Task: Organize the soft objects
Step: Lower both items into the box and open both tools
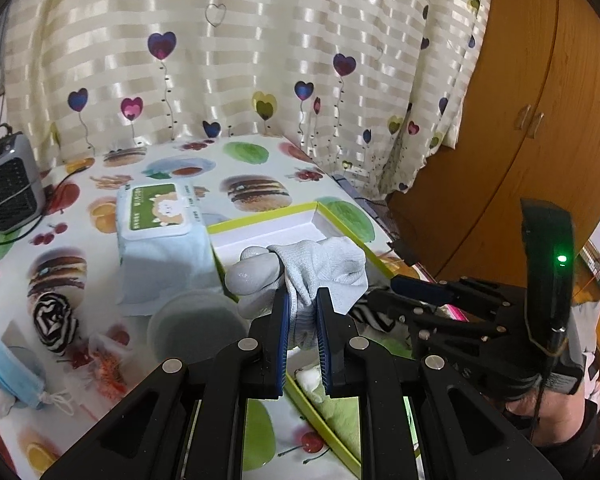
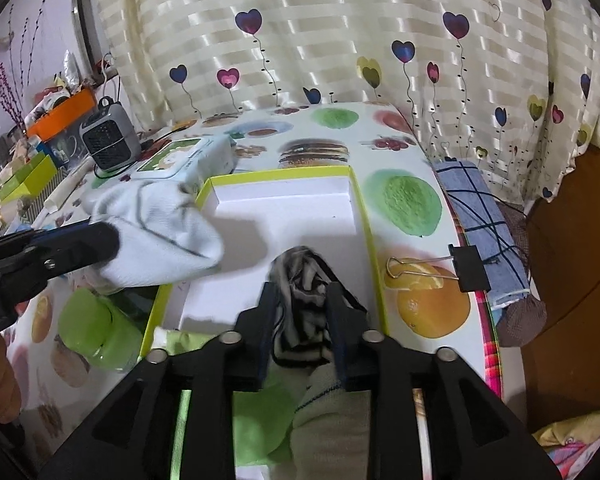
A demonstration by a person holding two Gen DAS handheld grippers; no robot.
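glove [image 1: 320, 268] | fingertips up-left (long axis toward curtain [image 1: 236, 48])

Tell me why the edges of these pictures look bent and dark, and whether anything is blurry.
Both views are fisheye: the curtain and wardrobe bow outward and the corners go black. In the left view the near cup is soft. In the right view the white sock is smeared and throws a shadow into the box.

Knitted cloth glove [image 1: 324, 268], glossy printed tablecloth [image 1: 260, 168], satiny striped curtain [image 1: 240, 40], smooth wooden wardrobe [image 1: 540, 120].
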